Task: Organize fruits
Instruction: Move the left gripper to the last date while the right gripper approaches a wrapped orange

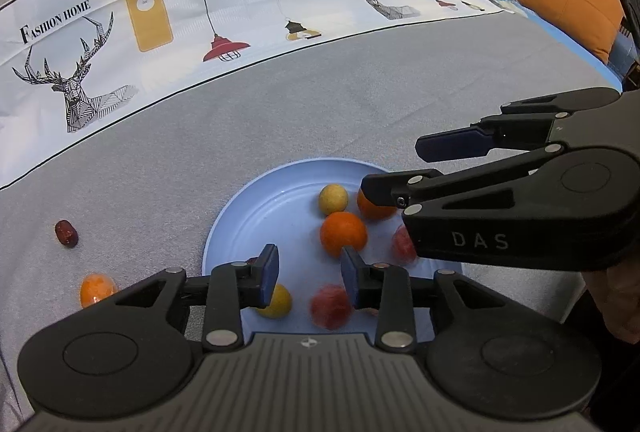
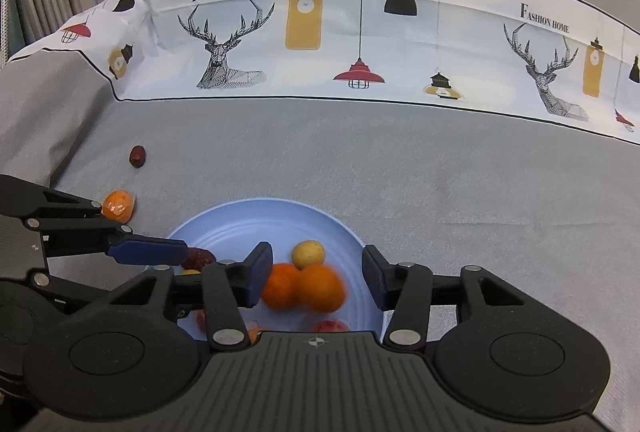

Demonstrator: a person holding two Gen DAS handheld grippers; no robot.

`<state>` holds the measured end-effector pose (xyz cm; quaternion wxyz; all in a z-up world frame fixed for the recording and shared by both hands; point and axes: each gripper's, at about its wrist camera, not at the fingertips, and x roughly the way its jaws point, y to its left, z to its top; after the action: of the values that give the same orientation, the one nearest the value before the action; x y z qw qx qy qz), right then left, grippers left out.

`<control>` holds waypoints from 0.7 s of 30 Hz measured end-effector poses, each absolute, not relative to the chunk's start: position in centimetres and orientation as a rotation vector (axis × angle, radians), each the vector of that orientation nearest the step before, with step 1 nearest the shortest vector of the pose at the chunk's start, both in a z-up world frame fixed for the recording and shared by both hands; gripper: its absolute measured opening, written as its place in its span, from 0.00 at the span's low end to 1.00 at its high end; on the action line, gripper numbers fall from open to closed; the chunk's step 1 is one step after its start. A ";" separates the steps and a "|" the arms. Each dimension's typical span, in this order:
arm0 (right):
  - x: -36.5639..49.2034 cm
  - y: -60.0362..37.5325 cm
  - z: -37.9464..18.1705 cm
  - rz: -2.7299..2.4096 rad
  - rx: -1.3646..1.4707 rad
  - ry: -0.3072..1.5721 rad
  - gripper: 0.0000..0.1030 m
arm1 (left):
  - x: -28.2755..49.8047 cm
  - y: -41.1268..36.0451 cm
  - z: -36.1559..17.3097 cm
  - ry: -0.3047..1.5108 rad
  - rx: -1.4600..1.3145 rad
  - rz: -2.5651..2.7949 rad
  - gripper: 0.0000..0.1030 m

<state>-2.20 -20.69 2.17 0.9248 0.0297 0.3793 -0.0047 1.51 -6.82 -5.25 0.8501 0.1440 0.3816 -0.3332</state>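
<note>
Grey cloth (image 1: 280, 120): blue plate (image 1: 256, 200) holds two oranges, two yellow fruits; both hand-held grippers' jaws apart, empty.

Fruits (image 1: 343, 234) in plate (image 1: 240, 208); date (image 1: 66, 233) left.

Your left hand-held gripper (image 1: 308, 274) hangs open over the blue plate (image 1: 240, 216) of fruit; a wrapped orange (image 1: 97, 289) lies outside it.

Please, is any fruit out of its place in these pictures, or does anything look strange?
Yes. Two fruits lie outside the blue plate, on the grey cloth to its left: a small orange one near the rim and a dark red one farther away. The other fruits are on the plate. Nothing looks spilled or damaged.
</note>
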 end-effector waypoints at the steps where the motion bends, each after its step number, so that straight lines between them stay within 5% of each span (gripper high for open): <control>1: -2.2 -20.7 2.2 -0.011 0.061 0.778 0.51 | 1.5 -6.8 -5.2 0.804 0.304 -0.701 0.37; 21: -2.2 -20.7 2.4 -0.021 0.059 0.772 0.51 | 1.7 -6.4 -4.8 0.805 0.303 -0.684 0.37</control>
<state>-2.16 -20.68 2.42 0.9259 0.0285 0.3766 -0.0104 1.72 -6.42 -4.83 0.8527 0.1440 0.3826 -0.3252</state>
